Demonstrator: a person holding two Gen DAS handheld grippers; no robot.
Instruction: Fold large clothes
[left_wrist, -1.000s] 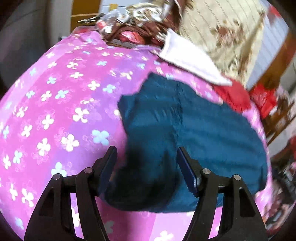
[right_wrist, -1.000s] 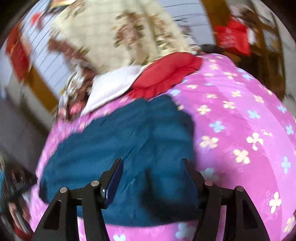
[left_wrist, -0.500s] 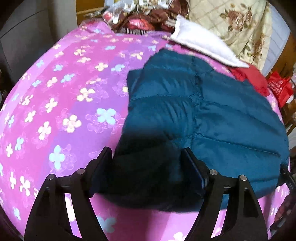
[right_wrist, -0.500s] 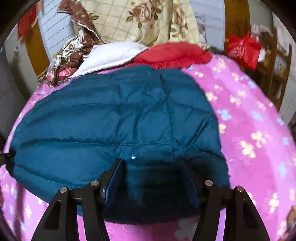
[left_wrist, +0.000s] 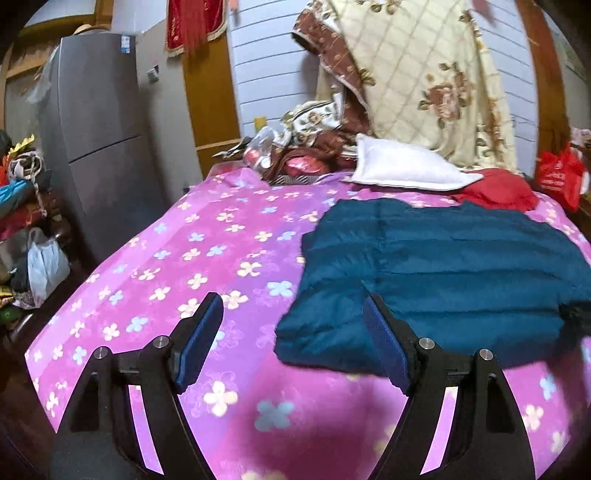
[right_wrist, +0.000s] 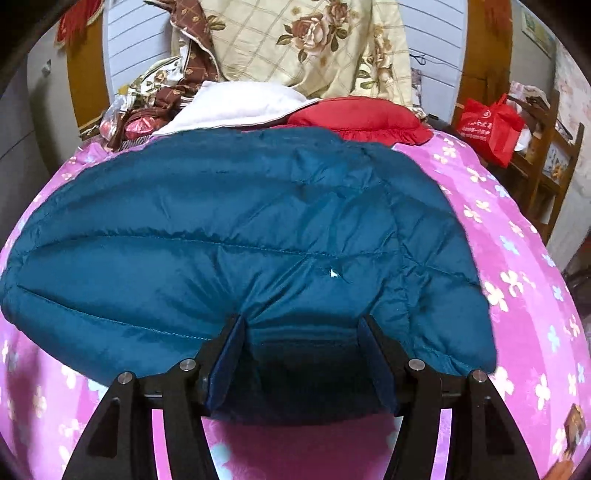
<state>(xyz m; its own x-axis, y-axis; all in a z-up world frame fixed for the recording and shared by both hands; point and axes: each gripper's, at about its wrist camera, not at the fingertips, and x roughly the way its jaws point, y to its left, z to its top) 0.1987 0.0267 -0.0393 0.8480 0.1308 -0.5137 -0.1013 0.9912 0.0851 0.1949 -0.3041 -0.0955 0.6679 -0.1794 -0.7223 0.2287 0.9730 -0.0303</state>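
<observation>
A teal quilted down jacket (left_wrist: 436, 273) lies folded on the pink flowered bed sheet (left_wrist: 207, 266). My left gripper (left_wrist: 291, 314) is open and empty, held above the sheet just left of the jacket's near corner. In the right wrist view the jacket (right_wrist: 236, 236) fills the middle. My right gripper (right_wrist: 301, 325) is open, its two fingers straddling the jacket's near edge, with fabric bunched between the pads but not clamped.
A white pillow (left_wrist: 402, 170), a red cushion (left_wrist: 498, 192) and a floral quilt (left_wrist: 424, 77) pile at the bed's far end. A grey fridge (left_wrist: 96, 140) and clutter stand left. A red bag (right_wrist: 487, 125) and wooden shelf stand right.
My left gripper has pulled back and up off the jacket, to its left. My right gripper has stayed over the jacket's near edge, slightly closer. The jacket now lies flatter.
</observation>
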